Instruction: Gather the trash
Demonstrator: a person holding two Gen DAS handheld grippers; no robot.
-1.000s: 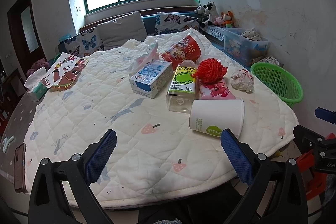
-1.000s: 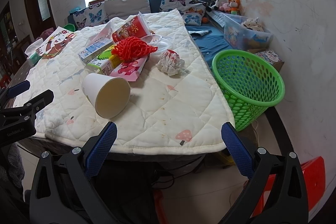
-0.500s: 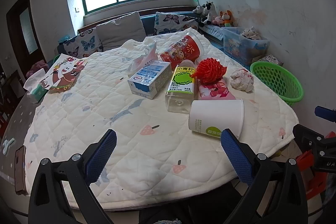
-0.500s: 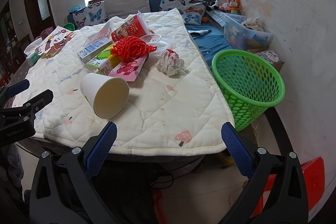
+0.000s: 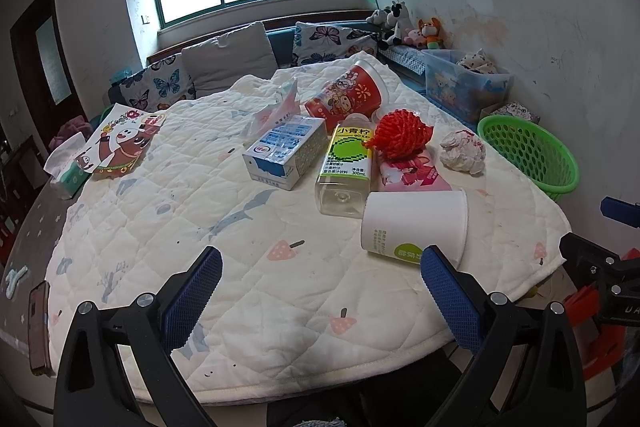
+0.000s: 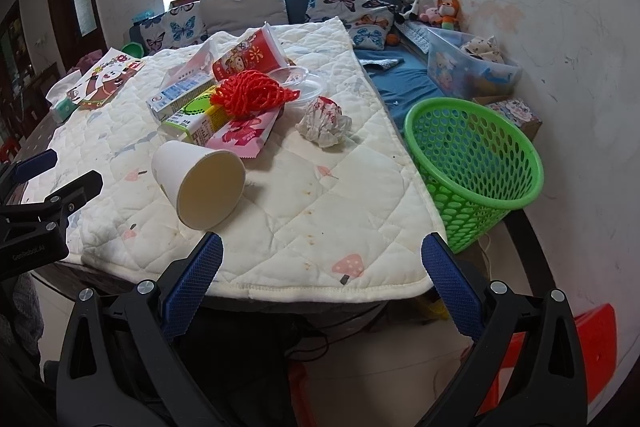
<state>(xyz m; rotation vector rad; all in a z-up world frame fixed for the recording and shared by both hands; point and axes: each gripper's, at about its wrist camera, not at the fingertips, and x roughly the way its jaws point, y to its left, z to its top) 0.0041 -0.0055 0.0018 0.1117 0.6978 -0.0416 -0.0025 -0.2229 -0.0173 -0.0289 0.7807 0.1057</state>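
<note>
Through the left wrist camera, the left gripper point(image 5: 320, 287) hangs spread and empty, the tipped white paper cup point(image 5: 414, 227) just ahead by its right finger, while through the right wrist camera the right gripper point(image 6: 322, 271), likewise spread and empty, should probably pinch the cup's point(image 6: 199, 183) rim gently, green basket point(image 6: 474, 167) ahead-right.

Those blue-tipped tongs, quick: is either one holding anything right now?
Left tongs: open, holding nothing, short of the white paper cup.
Right tongs: open, holding nothing, near the table edge.
</note>
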